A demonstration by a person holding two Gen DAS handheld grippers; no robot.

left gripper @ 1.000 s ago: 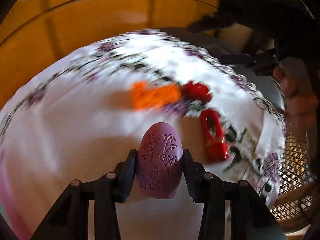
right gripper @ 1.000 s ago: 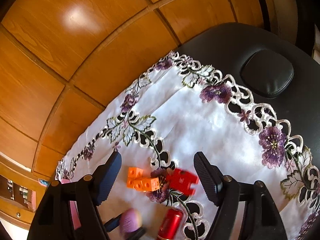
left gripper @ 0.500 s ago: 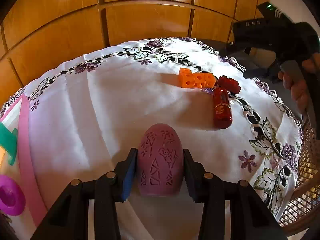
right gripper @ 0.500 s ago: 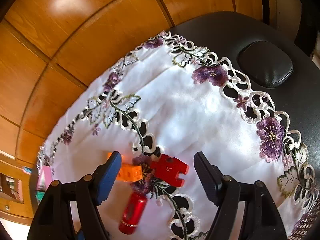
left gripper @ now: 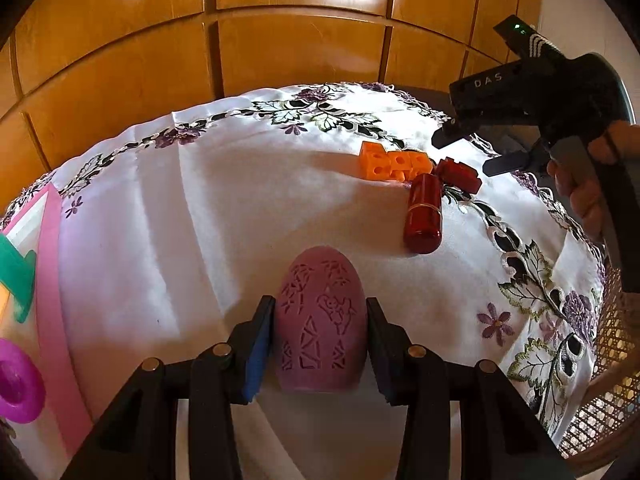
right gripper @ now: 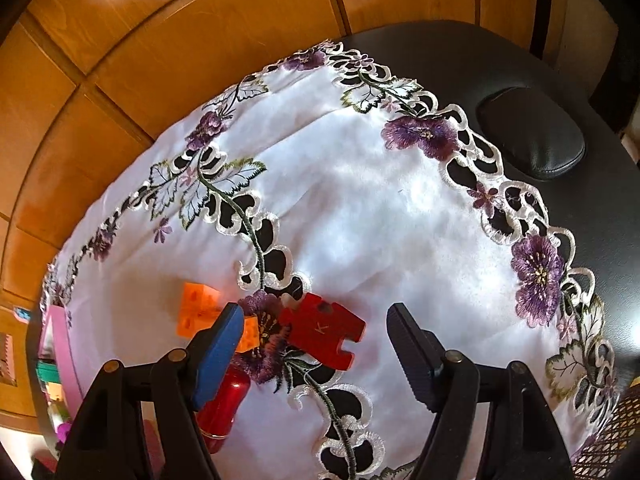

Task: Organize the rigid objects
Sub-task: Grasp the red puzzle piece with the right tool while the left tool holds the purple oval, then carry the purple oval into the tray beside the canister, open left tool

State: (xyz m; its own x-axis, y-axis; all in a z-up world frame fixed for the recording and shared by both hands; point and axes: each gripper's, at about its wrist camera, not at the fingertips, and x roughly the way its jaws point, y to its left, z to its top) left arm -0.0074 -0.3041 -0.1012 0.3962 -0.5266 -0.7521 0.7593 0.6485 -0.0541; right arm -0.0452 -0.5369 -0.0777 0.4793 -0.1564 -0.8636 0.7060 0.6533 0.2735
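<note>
The left gripper [left gripper: 320,344] has its fingers clamped on a mauve egg-shaped object [left gripper: 321,324] with cut-out patterns on its surface. Both pads press on the sides of the egg, and its pointed end looks away from the camera. The egg is held over the white embroidered cloth [left gripper: 200,220] that covers the worktop; the pictures do not show if its base touches the cloth.

Further on the cloth, near the embroidered border, lie three small things close together. A red cylinder [left gripper: 423,213] lies on its side. Just beyond it is a group of orange cubes [left gripper: 394,165] joined in one piece, and beside the cubes, to the right, is a red puzzle piece [left gripper: 458,175]. The cylinder seems to touch the cubes at its far end.

The right gripper [right gripper: 316,344] is above this group, pointed steeply down. Its fingers are apart and nothing is pressed between them. In the right wrist view the red puzzle piece [right gripper: 322,330], which carries the letter K, lies on the cloth between the two fingers but nearer the left one. The orange cubes [right gripper: 198,308] are partly hidden behind the left finger, and the red cylinder [right gripper: 224,404] lies below it. In the left wrist view a hand [left gripper: 592,184] holds the handle of this gripper at the right edge.

At the left edge of the left wrist view a pink tray [left gripper: 52,280] stands on the cloth with a green piece [left gripper: 16,276] and a magenta piece [left gripper: 16,384] in it.
</note>
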